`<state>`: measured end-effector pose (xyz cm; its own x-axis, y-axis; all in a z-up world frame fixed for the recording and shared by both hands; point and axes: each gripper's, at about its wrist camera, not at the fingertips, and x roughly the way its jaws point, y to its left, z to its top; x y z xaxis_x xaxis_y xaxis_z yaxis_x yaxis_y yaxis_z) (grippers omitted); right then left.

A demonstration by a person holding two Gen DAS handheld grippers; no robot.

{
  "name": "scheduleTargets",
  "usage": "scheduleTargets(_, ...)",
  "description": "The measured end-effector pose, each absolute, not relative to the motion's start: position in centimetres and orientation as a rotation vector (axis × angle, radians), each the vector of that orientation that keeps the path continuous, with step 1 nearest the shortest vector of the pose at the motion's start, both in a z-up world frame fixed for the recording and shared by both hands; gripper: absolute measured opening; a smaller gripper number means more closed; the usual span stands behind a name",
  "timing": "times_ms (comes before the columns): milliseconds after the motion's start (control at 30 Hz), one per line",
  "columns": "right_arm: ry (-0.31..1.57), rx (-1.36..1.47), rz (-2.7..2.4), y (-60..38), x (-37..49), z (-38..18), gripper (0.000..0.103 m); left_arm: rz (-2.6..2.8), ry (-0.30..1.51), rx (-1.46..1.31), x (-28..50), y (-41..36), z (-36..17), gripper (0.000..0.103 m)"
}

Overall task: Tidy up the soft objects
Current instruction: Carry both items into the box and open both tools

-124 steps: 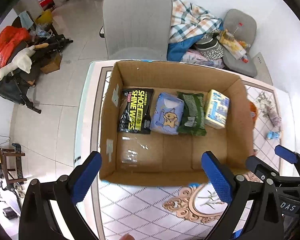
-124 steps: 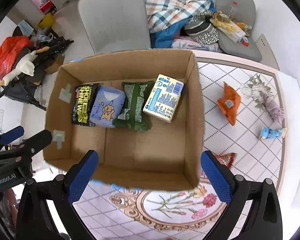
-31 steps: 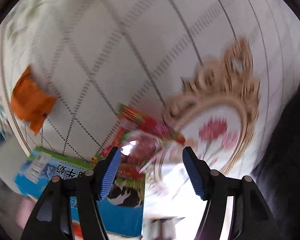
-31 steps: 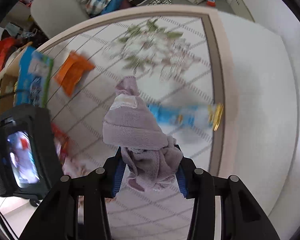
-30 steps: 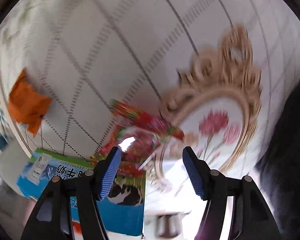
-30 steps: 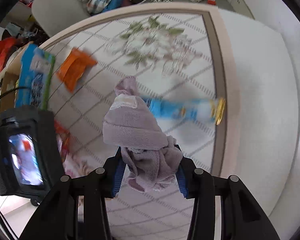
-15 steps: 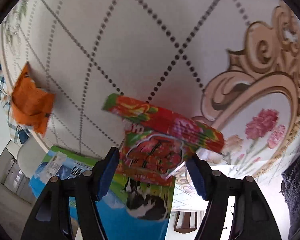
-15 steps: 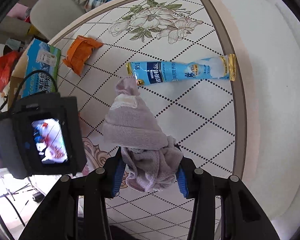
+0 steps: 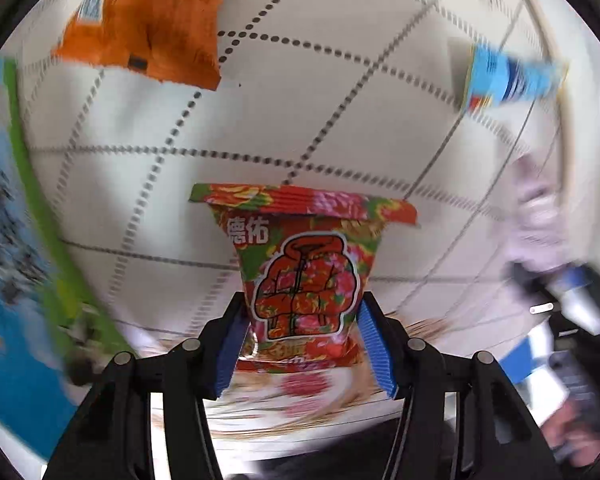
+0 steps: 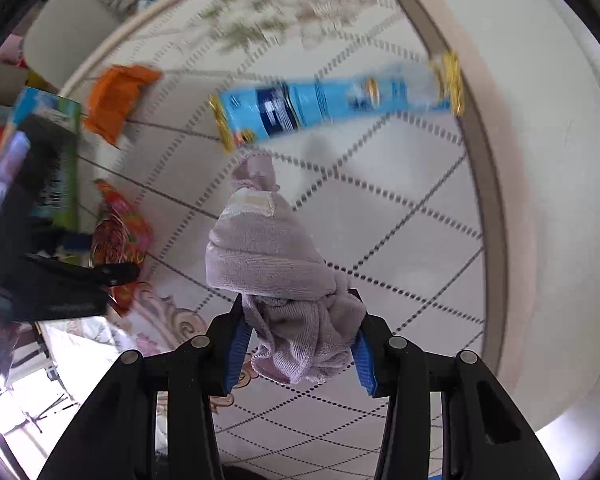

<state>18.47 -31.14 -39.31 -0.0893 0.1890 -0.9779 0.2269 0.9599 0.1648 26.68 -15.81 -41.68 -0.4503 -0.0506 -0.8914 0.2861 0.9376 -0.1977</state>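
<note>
The left gripper [image 9: 302,340] is clamped on a red floral snack packet [image 9: 304,264], which sticks out ahead between its blue pads over the table [image 9: 300,120]. The right gripper [image 10: 300,344] squeezes a bunched lilac towel [image 10: 268,256]. An orange pouch [image 10: 118,94] and a blue sachet [image 10: 332,100] lie beyond on the tabletop.

Bright daylight, heavy motion blur at edges, fisheye warp, centres sharp.

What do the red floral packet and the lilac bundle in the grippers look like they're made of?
Packet: likely glossy printed plastic film, given its crimped flat top seal and sheen. Lilac bundle: soft terry-like cloth, probably a towel, with looped nap and limp folds.
</note>
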Motion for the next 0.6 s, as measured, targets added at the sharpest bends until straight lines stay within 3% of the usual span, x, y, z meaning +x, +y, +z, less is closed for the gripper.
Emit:
scheduleTargets(100,1.682,0.357,-0.047,-31.1,18.7,-40.8,0.048,-0.365,1.958,0.182,26.2,-16.3,-42.1,0.055)
scheduleTargets(267,1.659,0.421,-0.048,-31.7,19.6,-41.3,0.058,-0.333,1.898,0.331,23.1,-18.5,-42.3,0.058)
scheduleTargets(333,1.664,0.421,-0.054,-31.8,20.0,-41.4,0.058,-0.309,1.842,0.353,22.7,-19.4,-41.9,0.056)
scheduleTargets(400,1.676,0.415,-0.072,-31.9,20.0,-41.6,0.058,-0.301,1.791,0.361,22.1,-20.2,-41.3,0.045)
scheduleTargets(600,1.655,0.428,-0.107,-31.7,19.7,-40.9,0.046,-0.322,1.716,0.296,20.8,-21.4,-38.5,0.043)
